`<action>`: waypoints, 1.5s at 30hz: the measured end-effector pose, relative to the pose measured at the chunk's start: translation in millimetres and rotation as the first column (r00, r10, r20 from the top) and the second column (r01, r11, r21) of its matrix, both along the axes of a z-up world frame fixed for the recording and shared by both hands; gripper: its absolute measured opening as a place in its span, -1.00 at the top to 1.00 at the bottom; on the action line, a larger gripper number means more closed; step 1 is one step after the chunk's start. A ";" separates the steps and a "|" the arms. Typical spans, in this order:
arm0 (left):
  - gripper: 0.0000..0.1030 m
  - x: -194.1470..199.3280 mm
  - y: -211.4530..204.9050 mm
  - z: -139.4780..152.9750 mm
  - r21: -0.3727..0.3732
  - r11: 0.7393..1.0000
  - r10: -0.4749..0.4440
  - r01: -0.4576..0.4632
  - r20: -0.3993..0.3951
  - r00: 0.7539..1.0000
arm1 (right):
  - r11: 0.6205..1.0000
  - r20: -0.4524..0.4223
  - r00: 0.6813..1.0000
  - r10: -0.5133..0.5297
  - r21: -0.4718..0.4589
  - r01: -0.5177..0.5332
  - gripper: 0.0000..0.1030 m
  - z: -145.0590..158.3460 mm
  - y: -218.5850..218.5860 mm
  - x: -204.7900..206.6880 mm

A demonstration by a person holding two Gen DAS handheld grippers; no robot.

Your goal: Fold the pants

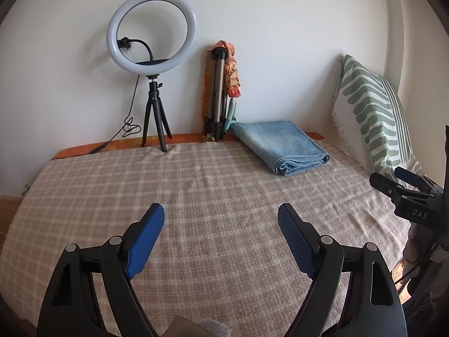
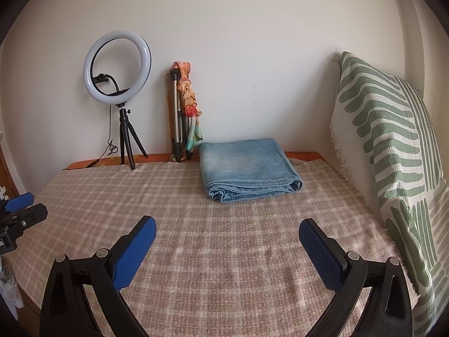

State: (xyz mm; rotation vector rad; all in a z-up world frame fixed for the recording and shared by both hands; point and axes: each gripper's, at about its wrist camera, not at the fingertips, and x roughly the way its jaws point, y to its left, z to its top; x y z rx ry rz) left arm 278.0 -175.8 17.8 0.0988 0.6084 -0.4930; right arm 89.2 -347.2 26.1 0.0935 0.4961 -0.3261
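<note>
Left gripper (image 1: 221, 213) and right gripper (image 2: 227, 226): jaws spread wide, nothing gripped, only the checked blanket (image 2: 224, 252) seen between them. Folded jeans (image 2: 249, 165) lie well ahead of both jaws, right of the left pair, untouched, near the wall.

The folded jeans (image 2: 247, 165) are showing a faded light blue denim. The blanket (image 2: 224, 252) beneath is wearing a beige-and-cream plaid. The pillow (image 2: 393, 146) is displaying sage-green stripes on white. The ring light (image 2: 117, 66) is glowing white on a black tripod (image 2: 127, 143). The scarf (image 2: 189, 98) is showing orange, red and teal. Both grippers' pads (image 2: 134, 252) are showing blue on black frames.
</note>
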 end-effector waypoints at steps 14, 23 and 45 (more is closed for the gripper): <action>-0.65 2.3 -9.8 -18.6 0.028 0.999 -0.023 0.024 -0.054 0.998 | 0.999 -0.022 1.000 -0.018 0.033 0.018 -1.00 -11.6 -5.7 5.5; -0.66 0.2 -12.1 -18.7 0.032 0.999 -0.034 0.036 -0.050 0.998 | 0.999 -0.027 0.999 -0.031 0.037 0.032 -1.00 -14.1 -10.1 6.0; -0.67 0.0 -13.3 -19.6 0.021 0.999 -0.036 0.038 -0.064 0.997 | 0.999 -0.024 0.999 -0.036 0.036 0.037 -1.00 -14.7 -10.8 5.6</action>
